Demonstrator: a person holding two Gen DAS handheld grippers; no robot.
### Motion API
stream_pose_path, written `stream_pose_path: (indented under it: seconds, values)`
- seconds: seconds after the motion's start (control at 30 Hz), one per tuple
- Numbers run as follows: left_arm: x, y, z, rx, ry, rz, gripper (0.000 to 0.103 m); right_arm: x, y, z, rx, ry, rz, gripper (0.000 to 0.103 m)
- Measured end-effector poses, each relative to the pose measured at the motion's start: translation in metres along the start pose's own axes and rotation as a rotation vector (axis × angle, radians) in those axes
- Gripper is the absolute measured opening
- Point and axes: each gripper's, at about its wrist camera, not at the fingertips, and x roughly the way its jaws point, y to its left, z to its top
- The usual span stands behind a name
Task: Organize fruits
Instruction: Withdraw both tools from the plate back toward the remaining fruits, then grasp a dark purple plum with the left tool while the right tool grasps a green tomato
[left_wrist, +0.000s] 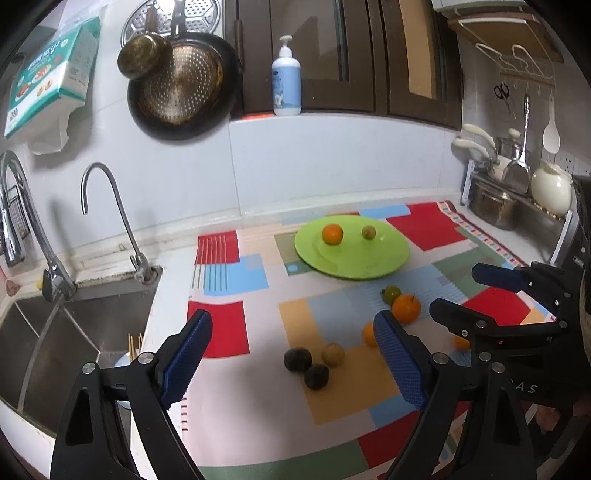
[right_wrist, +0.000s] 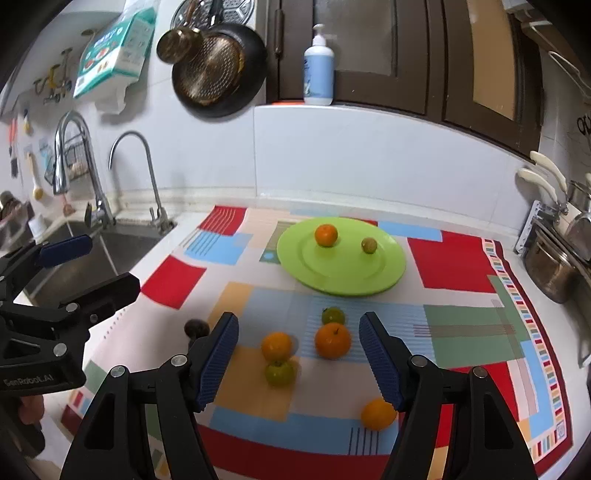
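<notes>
Both the left gripper (left_wrist: 291, 363) and right gripper (right_wrist: 299, 360) hang spread wide, holding nothing. The green plate (right_wrist: 384, 280) at twelve o'clock carries two fruits; the rest lie loose on the mat (right_wrist: 461, 258). Next move, judged: descend and pinch the large orange (right_wrist: 332, 340).

Glossy green plastic-looking plate (right_wrist: 384, 280) lies beyond the fingers; under them a matt cloth mat (right_wrist: 465, 328). Finger pads (right_wrist: 218, 358) are ribbed blue rubber; faucet (left_wrist: 110, 206) polished metal.

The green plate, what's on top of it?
The green plate holds an orange and a small brownish-green fruit, sitting apart. Nothing covers its top; underneath stays hidden.
</notes>
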Motion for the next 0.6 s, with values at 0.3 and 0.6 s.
stream_pose_path:
  seconds: [0.3,0.6]
  values:
    - [0.021,-0.003,-0.025,-0.014,0.074,-0.011,0.079,0.021,0.008,-0.022,-0.025,0.087,0.042,0.068]
    - [0.051,-0.008,-0.047,-0.023,0.175,-0.035,0.065,0.047,0.008,-0.04,-0.035,0.17,0.068,0.062]
